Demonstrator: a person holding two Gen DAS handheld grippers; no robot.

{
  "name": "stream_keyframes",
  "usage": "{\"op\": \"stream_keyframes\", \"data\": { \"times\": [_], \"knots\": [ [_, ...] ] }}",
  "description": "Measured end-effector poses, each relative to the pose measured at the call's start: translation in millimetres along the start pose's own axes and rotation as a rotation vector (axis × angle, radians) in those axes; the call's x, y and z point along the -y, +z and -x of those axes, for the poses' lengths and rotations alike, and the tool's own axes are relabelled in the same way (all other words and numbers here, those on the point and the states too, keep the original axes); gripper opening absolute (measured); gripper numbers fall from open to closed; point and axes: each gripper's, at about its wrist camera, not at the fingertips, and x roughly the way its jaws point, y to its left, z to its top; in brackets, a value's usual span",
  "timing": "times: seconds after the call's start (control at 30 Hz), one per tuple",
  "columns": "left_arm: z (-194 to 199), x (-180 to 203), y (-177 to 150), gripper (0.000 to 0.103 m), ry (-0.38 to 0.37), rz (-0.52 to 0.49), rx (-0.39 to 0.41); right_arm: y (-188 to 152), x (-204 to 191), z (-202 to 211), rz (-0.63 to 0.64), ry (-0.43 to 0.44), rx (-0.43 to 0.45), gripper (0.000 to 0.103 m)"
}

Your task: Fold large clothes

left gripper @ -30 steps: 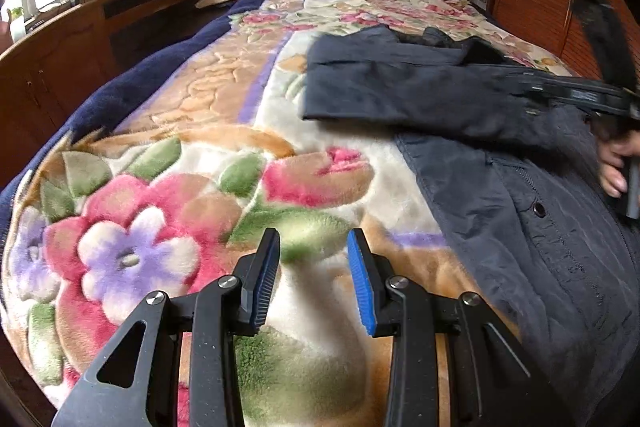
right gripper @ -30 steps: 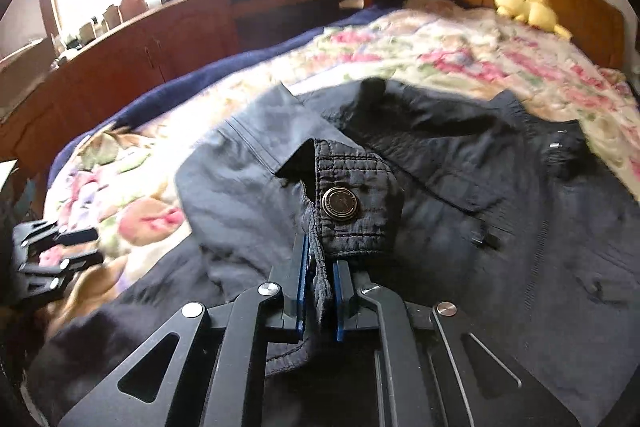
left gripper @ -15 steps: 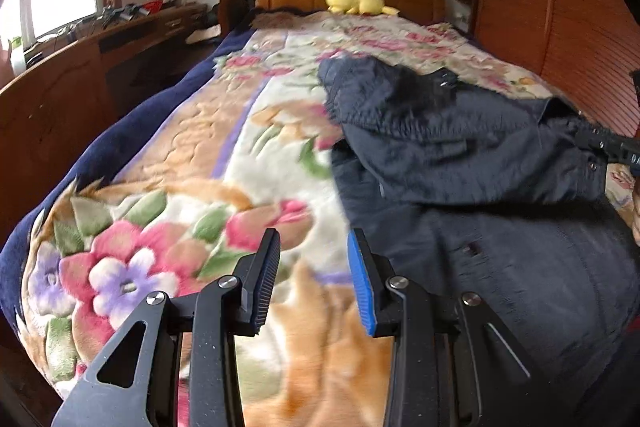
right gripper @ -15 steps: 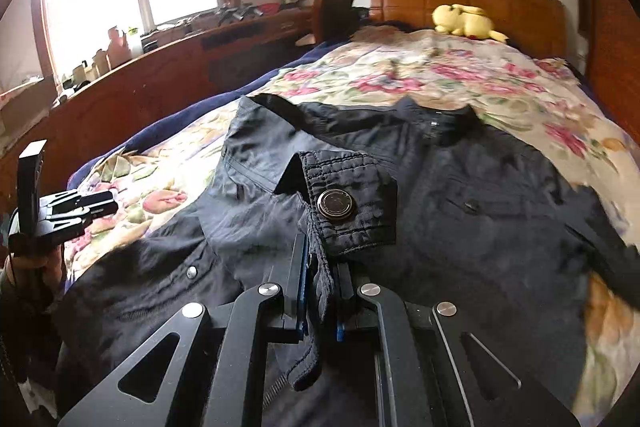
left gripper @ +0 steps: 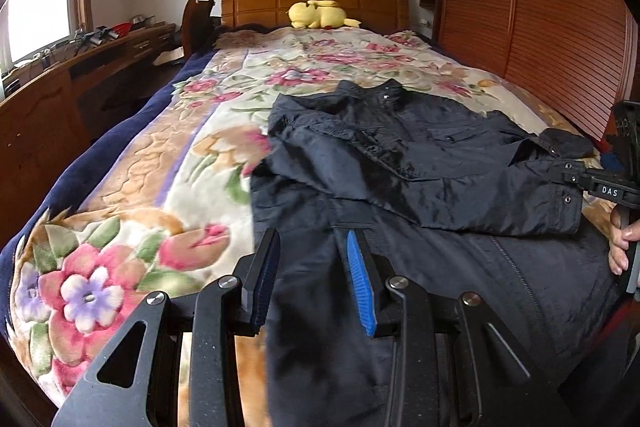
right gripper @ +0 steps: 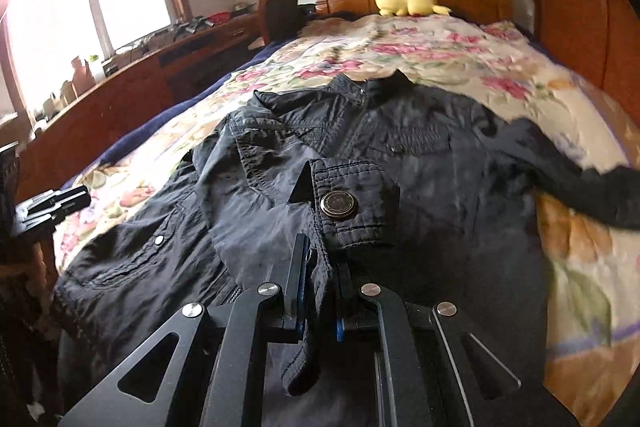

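The right gripper pinches the sleeve cuff of the dark jacket. A second ago the sleeve lay out to the side; now it is pulled across the jacket's front, so one fold is nearly made. The left gripper hangs spread and empty over the hem. The jacket lies on the flowery blanket. A yellow plush toy sits far back.
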Motion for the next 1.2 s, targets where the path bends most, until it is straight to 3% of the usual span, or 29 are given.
{"op": "stream_keyframes", "data": {
  "times": [0.23, 0.33, 0.4, 0.5, 0.6, 0.73, 0.93, 1.07, 1.2],
  "knots": [
    [-4, 29, 5, 0.036, -0.016, -0.029, -0.011, 4, 8, 23, 0.007, -0.046, 0.025, 0.01],
    [-5, 41, 8, 0.036, -0.035, -0.026, -0.008, -4, 6, 23, 0.005, -0.003, -0.013, 0.011],
    [-6, 47, 8, 0.036, -0.045, -0.023, -0.007, -13, 2, 18, 0.033, -0.033, -0.044, 0.014],
    [-8, 56, 9, 0.036, -0.057, -0.024, -0.009, -26, -2, 18, 0.072, -0.116, -0.052, 0.023],
    [-10, 65, 10, 0.036, -0.076, -0.016, -0.011, -34, 4, 22, 0.04, -0.123, -0.046, 0.046],
    [-11, 78, 12, 0.036, -0.094, -0.028, -0.004, -36, 12, 21, 0.008, -0.163, -0.053, 0.055],
    [-14, 92, 12, 0.036, -0.113, -0.041, -0.005, -36, 4, 16, 0.036, -0.132, -0.084, 0.055],
    [-20, 96, 7, 0.036, -0.121, -0.037, -0.022, -48, 2, -14, 0.05, -0.112, -0.172, 0.055],
    [-23, 99, 2, 0.036, -0.132, -0.028, -0.033, -59, 2, -19, 0.065, -0.115, -0.133, 0.057]
  ]
}}
